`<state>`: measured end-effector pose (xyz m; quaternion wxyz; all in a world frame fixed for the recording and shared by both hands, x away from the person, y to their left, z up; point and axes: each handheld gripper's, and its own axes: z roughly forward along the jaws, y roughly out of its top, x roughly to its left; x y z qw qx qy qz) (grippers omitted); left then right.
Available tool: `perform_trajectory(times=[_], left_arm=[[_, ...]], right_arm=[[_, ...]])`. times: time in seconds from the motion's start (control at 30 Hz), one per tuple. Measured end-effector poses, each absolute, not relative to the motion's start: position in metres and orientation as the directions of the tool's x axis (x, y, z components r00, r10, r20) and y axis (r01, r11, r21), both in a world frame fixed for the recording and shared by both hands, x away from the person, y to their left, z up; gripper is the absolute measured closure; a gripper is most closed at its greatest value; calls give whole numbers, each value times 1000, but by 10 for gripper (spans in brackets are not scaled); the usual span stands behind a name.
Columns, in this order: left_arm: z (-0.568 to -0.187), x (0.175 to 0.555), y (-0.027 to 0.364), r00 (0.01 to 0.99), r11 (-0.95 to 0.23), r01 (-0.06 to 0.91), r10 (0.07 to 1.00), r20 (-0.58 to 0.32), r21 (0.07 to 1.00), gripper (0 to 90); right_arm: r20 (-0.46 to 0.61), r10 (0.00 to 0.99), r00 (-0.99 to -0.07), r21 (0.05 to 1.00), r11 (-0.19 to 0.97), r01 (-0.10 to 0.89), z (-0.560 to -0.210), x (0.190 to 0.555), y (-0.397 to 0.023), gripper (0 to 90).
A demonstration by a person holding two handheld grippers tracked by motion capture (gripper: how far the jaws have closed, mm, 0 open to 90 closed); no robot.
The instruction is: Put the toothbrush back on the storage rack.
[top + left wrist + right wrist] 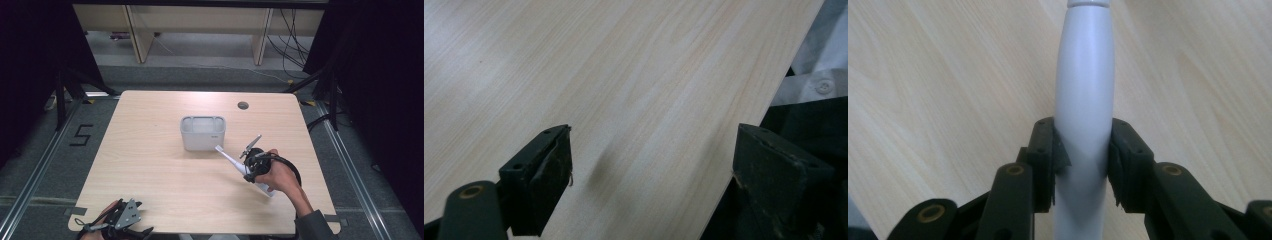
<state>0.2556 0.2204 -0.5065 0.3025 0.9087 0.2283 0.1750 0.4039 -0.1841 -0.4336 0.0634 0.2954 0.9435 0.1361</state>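
The table (165, 185) is a pale wood-grain top, the largest item in the scene, with a small round hole (243, 105) near its far edge, right of centre. Grey floor surrounds it, marked with a black "5" (81, 135) to the left, and loose cables (292, 47) lie on the floor beyond the far right corner.

A white rectangular bin (202, 133) stands upright near the middle of the table, its open top facing up. It is the nearest object to the work and stands just beyond the tip of the held item, close to it; whether the two touch cannot be told.

The electric toothbrush (231, 161) is white and slim. It is held on a slant to the right of centre, brush head pointing toward the near right corner of the bin, and its thick end passes under the hand toward the near right of the table.

The right gripper (254, 167) grasps the toothbrush: in the right gripper view both black pads (1048, 155) press against the sides of its smooth body (1083, 100), with bare table behind.

The left gripper (120, 222) sits at the near left edge of the table, well apart from the bin and toothbrush. Its jaws stand wide and released over bare wood, nothing between them.
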Motion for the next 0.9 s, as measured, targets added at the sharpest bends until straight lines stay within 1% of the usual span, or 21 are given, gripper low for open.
perform_trajectory(times=[0.07, 0.2, 0.23, 0.27, 0.3, 0.33, 0.37, 0.4, 0.43, 0.5, 0.53, 0.6, 0.63, 0.67, 0.73, 0.8, 0.83, 0.9], left_arm=[[-507, 256, 220, 831, -711, 317, 528, 177, 628, 158], [-506, 256, 221, 835, -714, 307, 519, 182, 629, 159], [-506, 256, 221, 834, -715, 306, 520, 184, 629, 158], [-506, 256, 220, 834, -711, 317, 524, 173, 628, 158], [-506, 256, 220, 834, -711, 306, 521, 182, 633, 158], [-506, 256, 220, 834, -711, 306, 521, 182, 633, 158], [-507, 256, 220, 835, -713, 308, 520, 180, 630, 158], [-506, 256, 221, 836, -720, 311, 518, 182, 620, 158], [-507, 256, 220, 831, -708, 317, 528, 176, 631, 158], [-506, 256, 220, 834, -715, 307, 520, 185, 628, 158], [-506, 256, 220, 834, -714, 306, 520, 183, 630, 158], [-506, 256, 220, 835, -714, 309, 520, 180, 628, 159], [-507, 256, 220, 831, -712, 315, 527, 181, 627, 159], [-505, 256, 221, 833, -718, 318, 524, 180, 619, 158], [-506, 256, 221, 835, -717, 305, 518, 187, 627, 159], [-506, 256, 221, 835, -717, 305, 518, 186, 627, 159], [-506, 256, 221, 833, -714, 306, 521, 185, 630, 159], [-506, 256, 221, 833, -715, 301, 520, 191, 631, 158]], right_arm=[[-30, 593, -805, 333, 765, 551, -429, 402, -186, 665], [-25, 597, -802, 404, 739, 538, -419, 401, -189, 665], [-7, 600, -800, 422, 727, 541, -417, 401, -189, 665], [-9, 600, -800, 450, 717, 533, -415, 401, -190, 665], [-21, 598, -801, 468, 714, 520, -412, 402, -191, 665], [-21, 598, -801, 468, 714, 520, -412, 402, -191, 665], [-11, 609, -793, 504, 688, 522, -409, 401, -192, 665], [-10, 614, -789, 505, 684, 526, -408, 402, -192, 665], [-13, 606, -796, 528, 680, 509, -406, 403, -193, 665], [8, 634, -774, 563, 636, 527, -403, 403, -194, 665], [-3, 641, -768, 584, 624, 519, -401, 404, -194, 665], [10, 635, -772, 587, 621, 518, -400, 405, -195, 665], [12, 638, -770, 600, 611, 516, -399, 406, -195, 665], [4, 619, -786, 640, 602, 477, -397, 410, -195, 665], [7, 622, -783, 661, 585, 471, -396, 412, -194, 665], [25, 631, -775, 665, 569, 484, -395, 413, -193, 665], [23, 627, -779, 688, 556, 468, -395, 416, -192, 665], [57, 651, -757, 706, 509, 492, -390, 420, -190, 665]])
